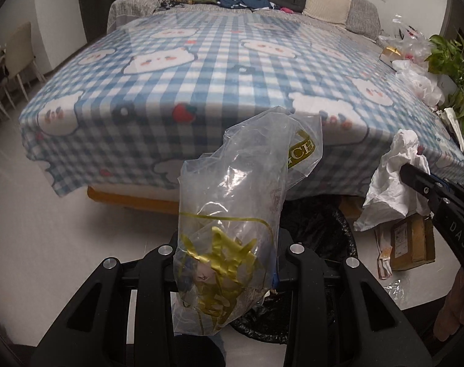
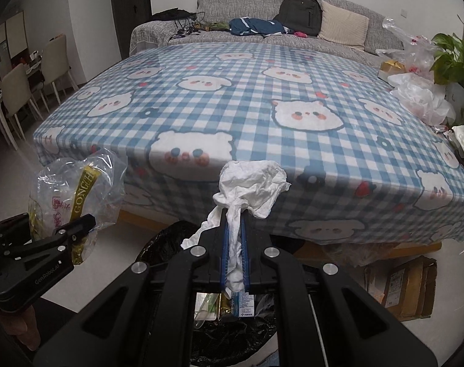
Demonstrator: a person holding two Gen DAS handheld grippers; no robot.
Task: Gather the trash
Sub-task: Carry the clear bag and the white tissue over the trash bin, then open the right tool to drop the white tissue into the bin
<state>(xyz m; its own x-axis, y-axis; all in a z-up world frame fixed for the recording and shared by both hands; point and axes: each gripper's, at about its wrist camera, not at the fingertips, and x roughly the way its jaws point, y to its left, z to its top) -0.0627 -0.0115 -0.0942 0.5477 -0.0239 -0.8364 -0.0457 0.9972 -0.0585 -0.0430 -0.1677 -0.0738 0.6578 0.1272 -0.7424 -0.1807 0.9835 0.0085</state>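
Both loads over the black-lined bin (image 2: pixel 232 330) now; left tool (image 1: pixel 228 263) clenched on the clear plastic bag (image 1: pixel 232 214), right tool (image 2: pixel 234 244) clenched on the crumpled white tissue (image 2: pixel 253 180); neither dropped yet; more bags (image 2: pixel 421 98) wait on the bench (image 2: pixel 232 98) at two o'clock.

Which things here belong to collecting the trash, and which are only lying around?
For the job:
- clear plastic bag in the left claw
- crumpled white tissue in the right claw
- black-lined bin below
- loose plastic bags on the table edge

Lying about:
- backpack
- cushion
- plant
- cardboard box
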